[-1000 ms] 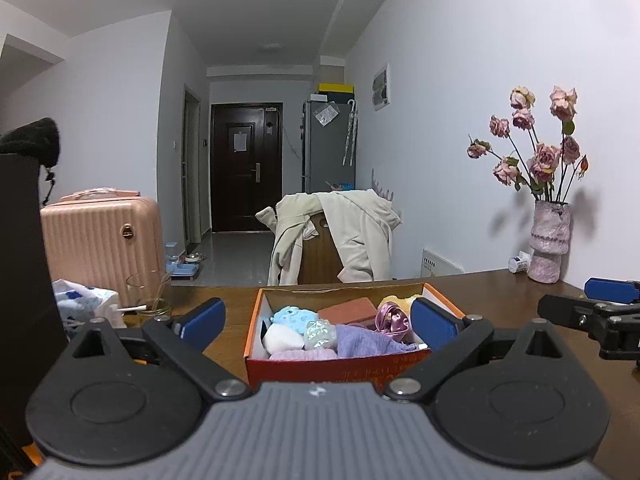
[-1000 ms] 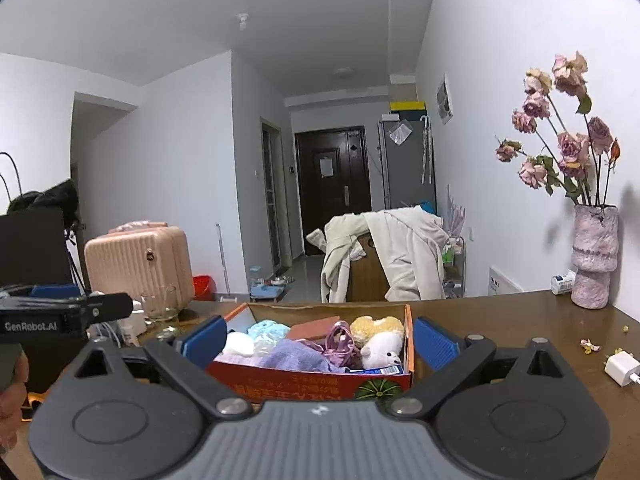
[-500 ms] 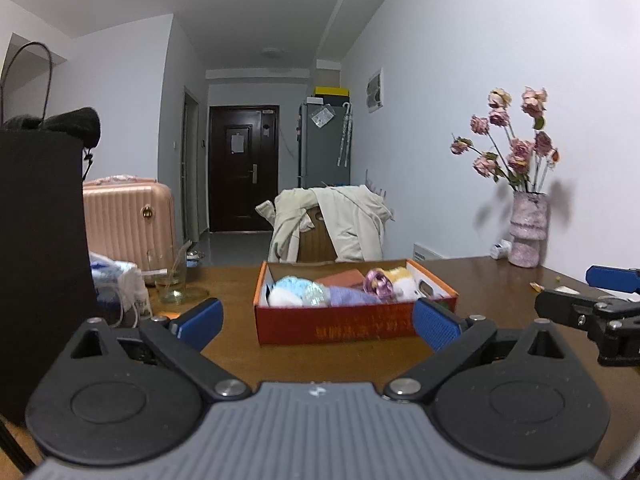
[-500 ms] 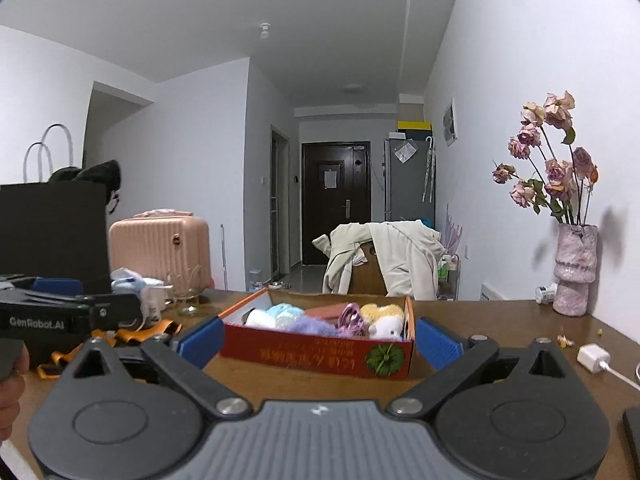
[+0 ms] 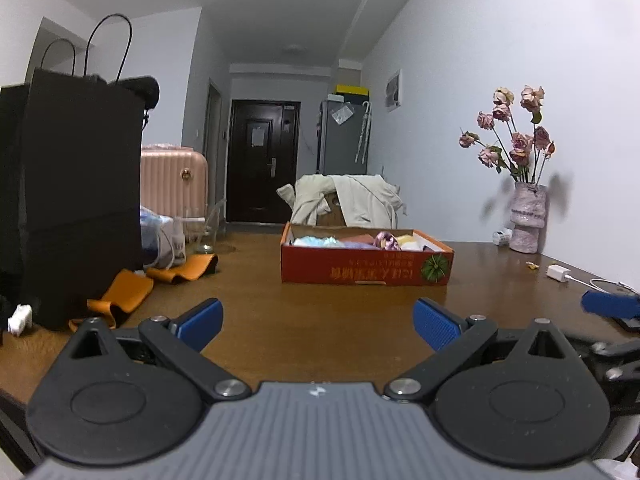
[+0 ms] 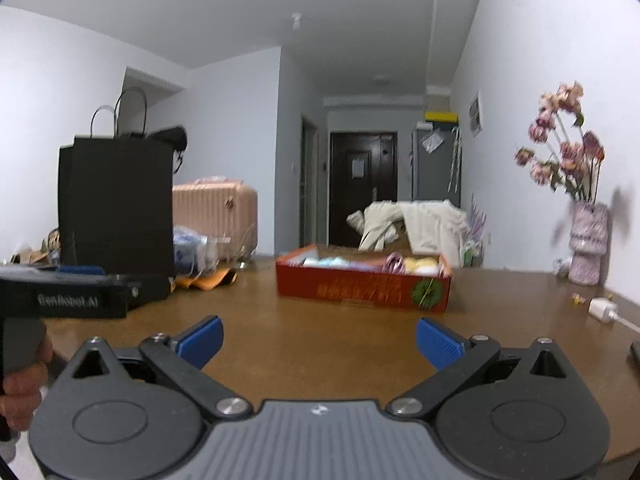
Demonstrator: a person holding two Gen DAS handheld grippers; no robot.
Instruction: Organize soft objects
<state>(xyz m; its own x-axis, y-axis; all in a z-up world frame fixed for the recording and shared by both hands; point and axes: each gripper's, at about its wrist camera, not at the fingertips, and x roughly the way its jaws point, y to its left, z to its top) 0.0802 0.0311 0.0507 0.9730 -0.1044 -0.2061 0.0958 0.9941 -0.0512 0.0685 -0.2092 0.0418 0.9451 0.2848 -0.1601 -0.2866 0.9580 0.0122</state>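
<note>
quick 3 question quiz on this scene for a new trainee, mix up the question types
1. True or false: the left gripper holds a soft toy.
2. The soft items lie in: A) the black paper bag B) the orange box C) the vase
3. Fill in: the white charger lies on the table to the ___ of the box.

Key
1. False; both it and the right gripper are open and empty.
2. B
3. right
</note>
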